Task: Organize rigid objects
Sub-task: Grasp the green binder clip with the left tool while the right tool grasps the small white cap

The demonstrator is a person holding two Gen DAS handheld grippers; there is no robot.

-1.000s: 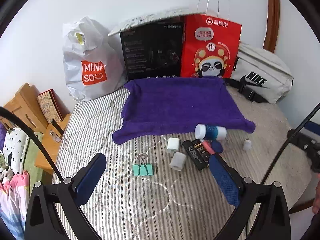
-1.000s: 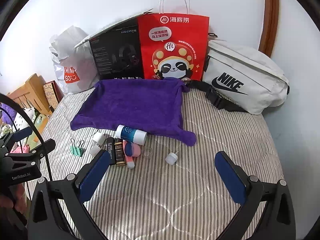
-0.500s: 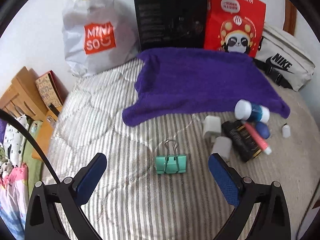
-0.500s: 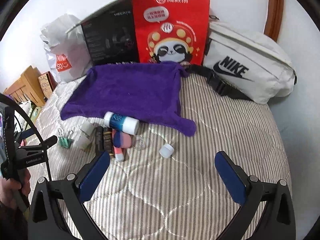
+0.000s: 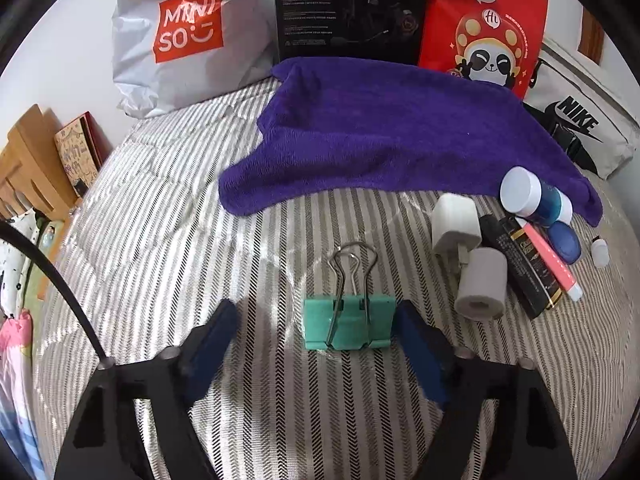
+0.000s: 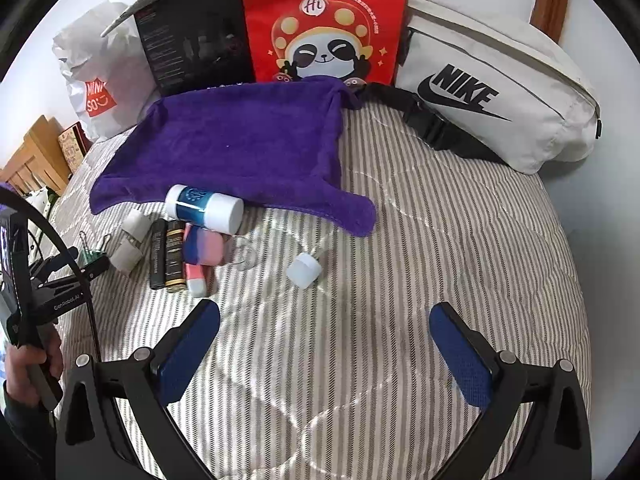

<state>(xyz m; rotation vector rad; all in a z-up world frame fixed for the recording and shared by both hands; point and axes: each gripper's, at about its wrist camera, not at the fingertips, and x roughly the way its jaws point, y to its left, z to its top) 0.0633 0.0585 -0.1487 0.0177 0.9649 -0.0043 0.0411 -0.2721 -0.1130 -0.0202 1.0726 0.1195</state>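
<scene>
A green binder clip [image 5: 347, 322] lies on the striped bed, between the open fingers of my left gripper [image 5: 316, 332], nearer the right finger. To its right lie a white charger plug [image 5: 456, 229], a grey roll [image 5: 482, 284], a black tube [image 5: 520, 264], a pink tube [image 5: 548, 258], a blue-and-white jar [image 5: 534, 198] and a small white cap [image 5: 600, 247]. A purple towel [image 5: 400, 132] lies flat behind them. My right gripper [image 6: 325, 322] is open and empty above the bed, just short of the white cap [image 6: 303, 269]. The jar [image 6: 204, 208] rests at the towel's [image 6: 240, 140] front edge.
Along the wall stand a white Miniso bag [image 5: 184, 40], a black box [image 5: 352, 8], a red panda bag [image 6: 324, 24] and a white Nike bag [image 6: 492, 100]. A wooden rack [image 5: 24, 160] stands off the bed's left edge. The left gripper's body [image 6: 48, 292] shows at left.
My left gripper has moved forward and down until the binder clip sits between its fingers. My right gripper has moved forward a little toward the white cap.
</scene>
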